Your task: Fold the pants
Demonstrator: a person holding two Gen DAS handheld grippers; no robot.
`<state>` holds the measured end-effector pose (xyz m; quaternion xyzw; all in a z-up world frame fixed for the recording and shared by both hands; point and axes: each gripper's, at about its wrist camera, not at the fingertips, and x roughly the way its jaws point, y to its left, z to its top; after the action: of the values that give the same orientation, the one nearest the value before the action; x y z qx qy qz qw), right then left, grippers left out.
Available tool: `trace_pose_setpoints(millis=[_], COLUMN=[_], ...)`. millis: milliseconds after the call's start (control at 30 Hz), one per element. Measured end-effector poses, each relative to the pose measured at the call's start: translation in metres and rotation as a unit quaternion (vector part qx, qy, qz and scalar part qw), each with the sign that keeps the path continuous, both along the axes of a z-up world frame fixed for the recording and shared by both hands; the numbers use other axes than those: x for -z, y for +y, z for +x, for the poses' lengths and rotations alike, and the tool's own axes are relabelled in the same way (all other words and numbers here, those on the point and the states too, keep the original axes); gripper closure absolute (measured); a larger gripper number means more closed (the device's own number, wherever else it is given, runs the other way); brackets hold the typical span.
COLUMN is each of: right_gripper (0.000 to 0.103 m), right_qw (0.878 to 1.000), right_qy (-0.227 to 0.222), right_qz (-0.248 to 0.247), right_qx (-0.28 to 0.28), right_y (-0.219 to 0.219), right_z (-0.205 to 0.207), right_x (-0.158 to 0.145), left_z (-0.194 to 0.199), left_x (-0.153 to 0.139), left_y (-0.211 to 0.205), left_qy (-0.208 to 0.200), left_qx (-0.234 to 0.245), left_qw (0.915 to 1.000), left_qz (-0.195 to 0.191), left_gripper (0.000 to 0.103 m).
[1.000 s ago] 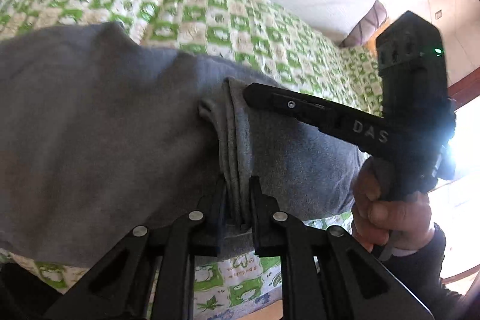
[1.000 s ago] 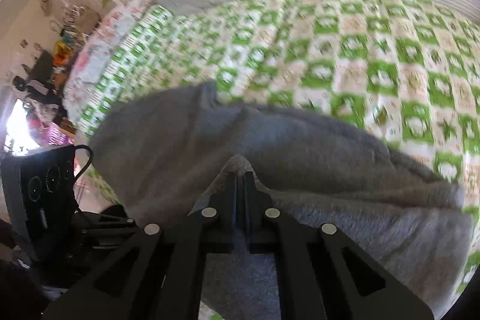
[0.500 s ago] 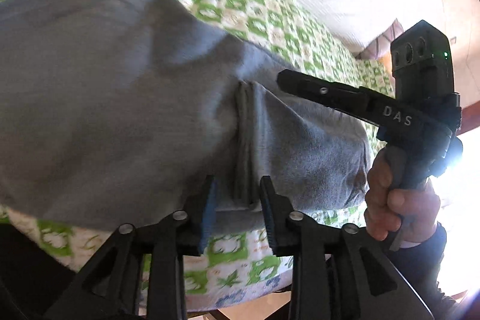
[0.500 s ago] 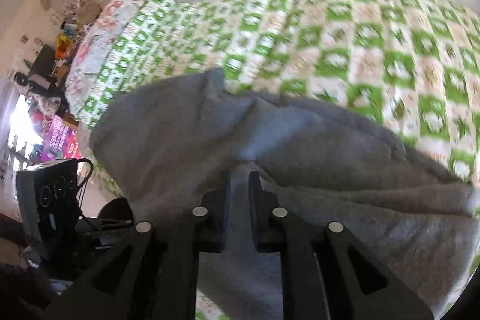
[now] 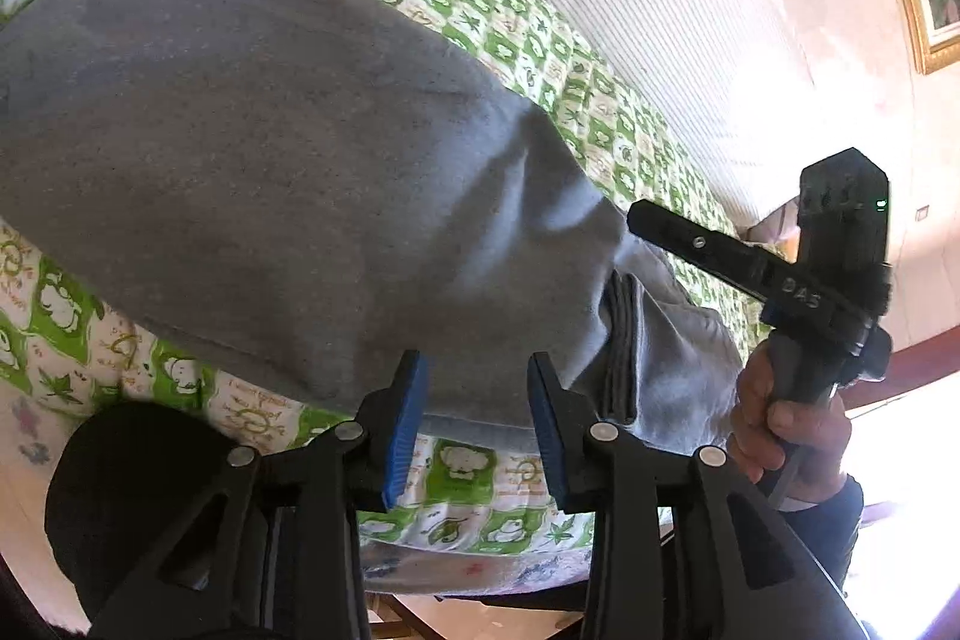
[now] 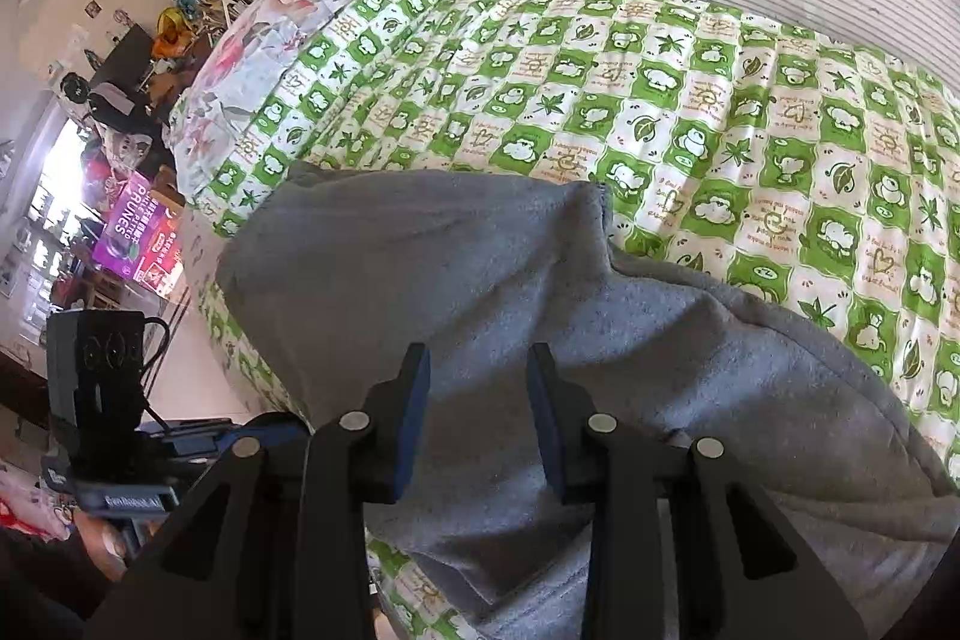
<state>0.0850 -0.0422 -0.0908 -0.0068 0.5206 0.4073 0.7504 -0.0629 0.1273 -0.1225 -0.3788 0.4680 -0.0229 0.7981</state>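
Grey fleece pants [image 5: 252,172] lie folded over (edges uneven); left gripper [image 5: 474,400] and right gripper [image 6: 477,400] have just been opening, nothing between pads; tidying remains.

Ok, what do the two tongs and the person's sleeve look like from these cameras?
Both the left tongs and the right tongs are black plastic linkages with round silver rivets and blue pads inside the fingers. In the left view the right tongs show white lettering on one finger, a boxy black top with a green light, and a dark sleeve over a white cuff.
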Motion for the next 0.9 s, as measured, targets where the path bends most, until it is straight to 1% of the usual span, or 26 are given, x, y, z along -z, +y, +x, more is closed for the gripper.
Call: trace_pose_setpoints(millis=[67, 167, 233, 267, 333, 400, 467, 533, 567, 600, 667, 700, 767, 833, 900], right_gripper=[0.068, 0.067, 0.067, 0.067, 0.067, 0.066, 0.062, 0.059, 0.058, 0.058, 0.058, 0.058, 0.058, 0.058, 0.058], right_qw=[1.0, 0.999, 0.998, 0.998, 0.998, 0.998, 0.997, 0.995, 0.994, 0.995, 0.996, 0.996, 0.996, 0.997, 0.997], right_qy=[0.001, 0.003, 0.01, 0.018, 0.024, 0.017, -0.004, -0.033, -0.037, -0.033, -0.018, -0.015, -0.01, 0.012, 0.029], right_qz=[-0.019, -0.039, -0.043, -0.047, -0.054, -0.057, -0.07, -0.094, -0.098, -0.097, -0.089, -0.088, -0.083, -0.063, -0.052], right_qx=[0.01, 0.03, 0.036, 0.039, 0.031, 0.006, -0.018, -0.014, -0.009, 0.002, 0.026, 0.03, 0.036, 0.034, 0.042], right_y=[-0.005, -0.018, -0.025, -0.028, -0.03, -0.028, -0.025, -0.024, -0.024, -0.024, -0.021, -0.018, -0.008, 0.006, 0.016], right_z=[0.004, 0.014, 0.02, 0.023, 0.02, 0.007, -0.005, -0.004, 0.002, 0.013, 0.036, 0.044, 0.063, 0.08, 0.092], right_x=[0.004, 0.007, 0.009, 0.011, 0.013, 0.01, 0.008, 0.009, 0.01, 0.013, 0.018, 0.021, 0.027, 0.036, 0.044], left_z=[0.003, 0.011, 0.016, 0.018, 0.017, 0.01, 0.004, 0.001, 0.0, 0.001, 0.005, 0.008, 0.012, 0.015, 0.018], left_x=[-0.001, -0.003, 0.001, 0.005, 0.015, 0.027, 0.037, 0.048, 0.051, 0.052, 0.051, 0.052, 0.058, 0.064, 0.068], left_y=[-0.009, -0.031, -0.047, -0.053, -0.057, -0.054, -0.049, -0.043, -0.042, -0.042, -0.046, -0.049, -0.051, -0.053, -0.053], left_qy=[-0.003, -0.012, -0.008, 0.002, 0.026, 0.043, 0.06, 0.072, 0.073, 0.074, 0.071, 0.076, 0.087, 0.091, 0.083], left_qx=[0.013, 0.046, 0.067, 0.073, 0.067, 0.054, 0.036, 0.018, 0.012, 0.007, 0.0, -0.006, -0.011, -0.023, -0.036], left_qw=[0.9999, 0.9988, 0.9975, 0.997, 0.9968, 0.9963, 0.9955, 0.9923, 0.9909, 0.9905, 0.9915, 0.9915, 0.9896, 0.9886, 0.9888], left_qz=[-0.004, -0.015, -0.019, -0.025, -0.037, -0.052, -0.064, -0.1, -0.112, -0.115, -0.109, -0.106, -0.114, -0.118, -0.119], left_gripper=[0.064, 0.057, 0.054, 0.054, 0.054, 0.054, 0.052, 0.052, 0.052, 0.052, 0.051, 0.051, 0.051, 0.051, 0.054])
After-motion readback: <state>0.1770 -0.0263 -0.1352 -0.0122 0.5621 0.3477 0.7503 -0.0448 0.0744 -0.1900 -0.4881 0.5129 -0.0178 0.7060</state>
